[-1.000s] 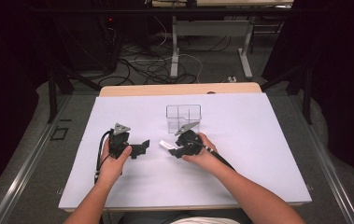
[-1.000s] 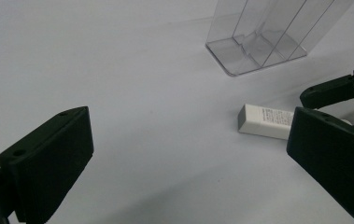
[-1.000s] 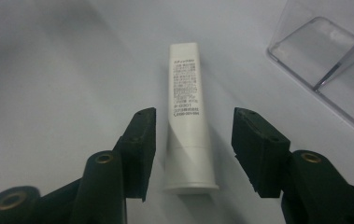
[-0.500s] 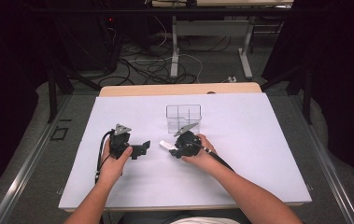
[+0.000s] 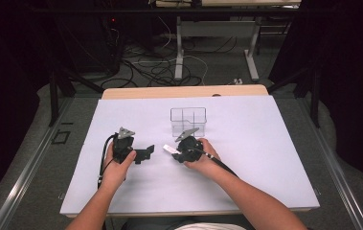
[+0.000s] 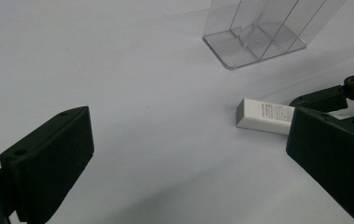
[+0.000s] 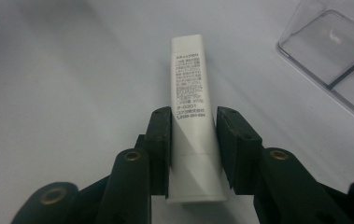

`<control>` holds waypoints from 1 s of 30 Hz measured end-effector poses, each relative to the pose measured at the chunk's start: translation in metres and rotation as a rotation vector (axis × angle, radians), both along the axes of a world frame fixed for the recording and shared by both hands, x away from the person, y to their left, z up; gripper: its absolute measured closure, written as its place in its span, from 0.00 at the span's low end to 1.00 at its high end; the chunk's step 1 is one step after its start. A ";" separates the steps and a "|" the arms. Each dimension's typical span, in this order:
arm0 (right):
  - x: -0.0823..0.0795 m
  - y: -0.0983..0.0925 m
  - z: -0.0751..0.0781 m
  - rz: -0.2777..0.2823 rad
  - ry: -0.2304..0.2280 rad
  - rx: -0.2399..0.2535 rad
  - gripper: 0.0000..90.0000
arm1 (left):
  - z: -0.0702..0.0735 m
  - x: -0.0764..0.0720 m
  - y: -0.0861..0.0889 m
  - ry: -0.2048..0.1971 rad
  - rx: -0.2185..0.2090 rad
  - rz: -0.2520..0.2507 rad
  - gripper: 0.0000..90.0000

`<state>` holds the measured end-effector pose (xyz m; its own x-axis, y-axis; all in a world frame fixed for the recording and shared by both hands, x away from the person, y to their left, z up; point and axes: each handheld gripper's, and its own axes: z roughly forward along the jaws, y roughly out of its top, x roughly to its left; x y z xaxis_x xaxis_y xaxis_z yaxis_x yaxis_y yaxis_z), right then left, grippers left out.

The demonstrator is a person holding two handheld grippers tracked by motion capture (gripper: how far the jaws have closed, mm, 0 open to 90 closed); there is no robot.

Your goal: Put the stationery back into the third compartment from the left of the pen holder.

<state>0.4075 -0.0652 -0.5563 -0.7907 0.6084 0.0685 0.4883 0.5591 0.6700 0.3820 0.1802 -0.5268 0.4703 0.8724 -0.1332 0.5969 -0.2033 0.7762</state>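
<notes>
A white stick-shaped tube (image 7: pixel 191 93) with small printed text lies flat on the white sheet, left of the clear box; it also shows as the tube (image 5: pixel 169 149) and the tube (image 6: pixel 263 113). My right gripper (image 7: pixel 193 116) has just been closing its jaws, and both pads now sit against the tube's sides near its rear end. From above, the right gripper (image 5: pixel 172 152) points left. My left gripper (image 5: pixel 148 153) faces it from the left, a short way off. The left gripper (image 6: pixel 188 135) is open with bare sheet between its jaws.
A clear plastic box with dividers (image 5: pixel 188 122) stands upright just behind the right hand; the same box (image 6: pixel 258 32) is at the top of the left gripper view. The white sheet (image 5: pixel 265 143) covers the table. Cables and desk legs lie on the floor beyond the far edge.
</notes>
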 end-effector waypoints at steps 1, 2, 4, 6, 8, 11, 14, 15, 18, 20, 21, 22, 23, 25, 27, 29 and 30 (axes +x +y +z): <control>0.001 0.000 0.000 0.011 -0.010 -0.004 0.74 | 0.000 0.000 0.000 0.002 0.004 -0.004 0.01; 0.001 0.000 0.000 0.011 -0.010 -0.004 0.74 | 0.000 0.000 0.000 0.002 0.005 -0.005 0.01; 0.001 0.000 0.000 0.014 -0.011 -0.005 0.74 | 0.000 0.000 0.000 0.002 0.008 -0.006 0.01; 0.001 -0.001 0.000 0.016 -0.012 -0.006 0.74 | 0.000 0.000 0.000 -0.002 0.010 -0.008 0.01; 0.002 -0.001 0.000 0.029 -0.012 -0.005 0.75 | 0.000 0.000 0.000 -0.003 0.011 -0.008 0.01; 0.002 -0.002 0.000 0.053 -0.017 -0.005 0.75 | 0.000 0.000 0.000 -0.004 0.007 -0.008 0.01; 0.001 -0.001 0.001 0.041 -0.010 -0.008 0.75 | 0.000 0.000 0.000 -0.009 0.015 -0.016 0.01; 0.001 -0.002 0.001 0.043 -0.008 -0.006 0.75 | 0.000 0.000 0.000 -0.009 0.019 -0.018 0.01; 0.000 -0.003 0.002 0.064 -0.015 -0.005 0.75 | 0.000 0.000 -0.001 -0.010 0.025 -0.025 0.01; 0.000 -0.003 0.003 0.063 -0.017 -0.008 0.75 | 0.000 0.000 -0.001 -0.014 0.028 -0.030 0.01; 0.000 -0.003 0.003 0.069 -0.023 -0.009 0.75 | 0.000 0.000 -0.002 -0.012 0.021 -0.025 0.01; -0.001 -0.004 0.005 0.078 -0.025 -0.015 0.75 | 0.000 0.000 -0.002 -0.008 0.026 -0.030 0.01; -0.001 -0.004 0.005 0.078 -0.025 -0.015 0.75 | 0.000 0.000 -0.002 -0.002 0.033 -0.035 0.01; -0.003 -0.006 0.006 0.088 -0.026 -0.014 0.75 | 0.001 -0.001 -0.002 0.001 0.031 -0.035 0.01; -0.006 -0.008 0.007 0.107 -0.029 -0.020 0.75 | 0.000 -0.001 -0.002 -0.004 0.028 -0.035 0.01; -0.006 -0.009 0.008 0.117 -0.034 -0.023 0.75 | 0.000 0.000 -0.003 -0.008 0.029 -0.041 0.01; -0.007 -0.010 0.008 0.127 -0.041 -0.027 0.75 | -0.001 -0.001 -0.004 -0.008 0.019 -0.040 0.01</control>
